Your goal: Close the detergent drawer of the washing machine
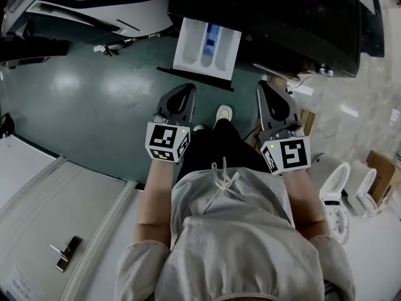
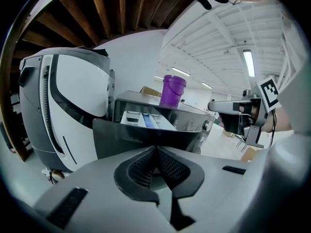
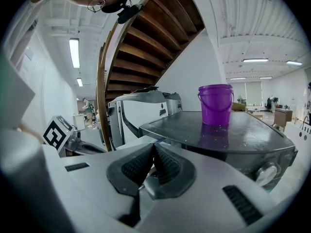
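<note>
Left gripper point(image 1: 185, 91) and right gripper point(image 1: 264, 88) both empty, jaws pressed together; detergent drawer point(image 1: 207, 46) open, just ahead between the fingertips, protruding from washing machine point(image 1: 282, 24).

The detergent drawer point(image 1: 207, 46) is smooth, glossy white plastic. The washing machine point(image 3: 218, 125) has a dark top shiny enough to mirror the translucent purple plastic bucket point(image 3: 215, 103). The left claw point(image 2: 156, 147) and right claw point(image 3: 153, 144) are matt grey plastic with ribbed black pads point(image 2: 141, 171); the green floor point(image 1: 94, 99) has a soft sheen, and the stairs point(image 3: 146, 42) are dark wood.
</note>
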`<state>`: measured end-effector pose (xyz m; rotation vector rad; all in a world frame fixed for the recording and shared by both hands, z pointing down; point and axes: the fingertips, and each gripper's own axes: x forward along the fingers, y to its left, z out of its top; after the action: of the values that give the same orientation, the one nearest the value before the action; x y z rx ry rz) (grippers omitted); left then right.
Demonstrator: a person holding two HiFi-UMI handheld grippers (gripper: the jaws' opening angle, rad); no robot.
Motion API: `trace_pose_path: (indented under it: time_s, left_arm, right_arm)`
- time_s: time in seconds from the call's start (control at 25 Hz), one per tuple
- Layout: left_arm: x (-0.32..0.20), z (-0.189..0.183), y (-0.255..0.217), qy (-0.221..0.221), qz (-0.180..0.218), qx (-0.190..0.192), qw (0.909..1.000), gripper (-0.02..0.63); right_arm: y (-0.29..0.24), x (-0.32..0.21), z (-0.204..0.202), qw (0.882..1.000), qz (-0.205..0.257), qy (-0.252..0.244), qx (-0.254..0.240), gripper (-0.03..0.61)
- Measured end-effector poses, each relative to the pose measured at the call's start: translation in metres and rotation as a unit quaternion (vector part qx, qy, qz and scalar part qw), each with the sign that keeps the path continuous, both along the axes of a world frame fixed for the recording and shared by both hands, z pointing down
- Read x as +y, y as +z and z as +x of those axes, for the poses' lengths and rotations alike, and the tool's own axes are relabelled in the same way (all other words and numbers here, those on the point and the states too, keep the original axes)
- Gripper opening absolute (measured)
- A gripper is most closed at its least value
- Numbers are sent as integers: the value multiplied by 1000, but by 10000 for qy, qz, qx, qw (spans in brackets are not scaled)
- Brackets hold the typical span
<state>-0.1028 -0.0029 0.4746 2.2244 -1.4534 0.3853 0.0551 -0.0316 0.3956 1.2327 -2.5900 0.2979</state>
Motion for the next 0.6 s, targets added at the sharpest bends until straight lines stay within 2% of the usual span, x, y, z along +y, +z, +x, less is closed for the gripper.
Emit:
trace_pose_path:
  time_s: [0.28,0.6]
  left_arm:
    - [-9,0,4,-31,-61,211,9998,21]
    - [-33,4,2,323,-47,252,9992,21]
  right_arm:
    - [6,-13,-6,9999,-99,-44,49,3]
    - [9,-30,-16,9998,-150,70,108,3]
